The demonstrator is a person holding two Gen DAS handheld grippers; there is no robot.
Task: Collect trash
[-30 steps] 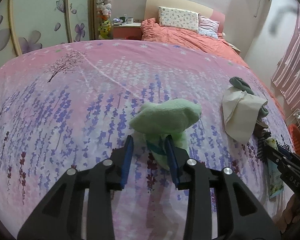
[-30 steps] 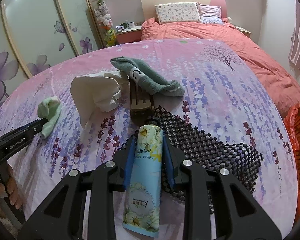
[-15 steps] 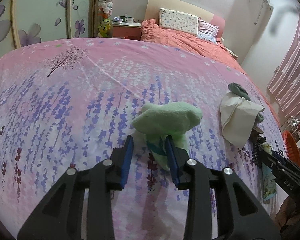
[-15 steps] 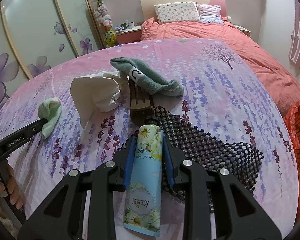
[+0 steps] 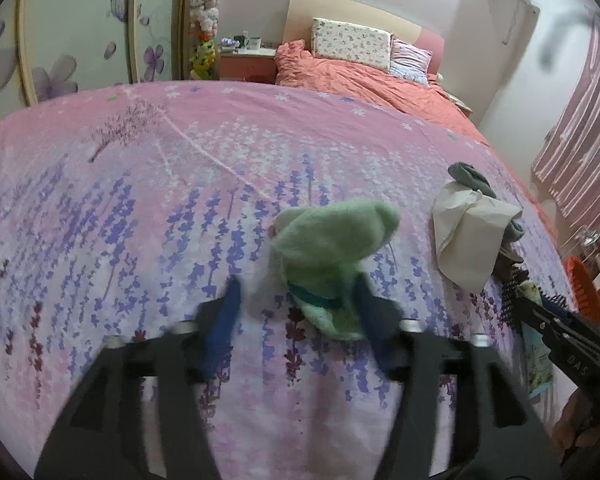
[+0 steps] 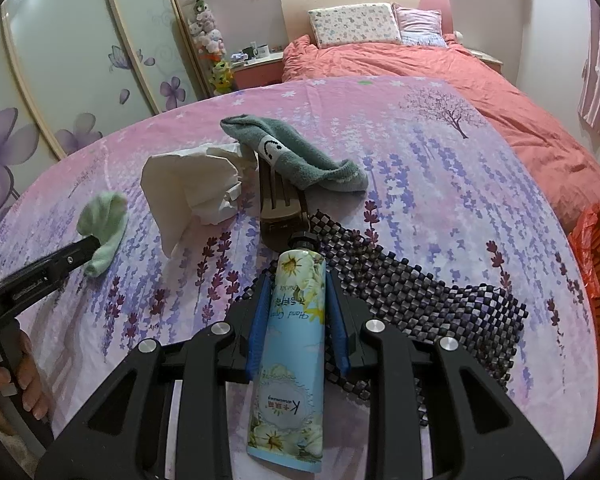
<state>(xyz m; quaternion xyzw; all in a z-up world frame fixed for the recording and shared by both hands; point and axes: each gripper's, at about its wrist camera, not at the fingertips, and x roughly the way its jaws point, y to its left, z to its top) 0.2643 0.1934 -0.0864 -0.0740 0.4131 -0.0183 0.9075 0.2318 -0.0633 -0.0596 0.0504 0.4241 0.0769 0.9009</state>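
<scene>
Risk: tube (image 6: 290, 344), pinched by right claw (image 6: 296, 320) near the mat (image 6: 420, 300), may slip. Left claw (image 5: 296, 320) is spread around green sock (image 5: 332, 256) on the bed (image 5: 140, 184).

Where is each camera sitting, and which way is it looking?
Left wrist: sits on the left gripper, looks along its fingers at the green sock on the sheet; the right gripper shows at the edge.
Right wrist: sits on the right gripper, looks at the tube between its fingers; the left gripper and a hand show.
Both see: sock, white paper, bed.
</scene>
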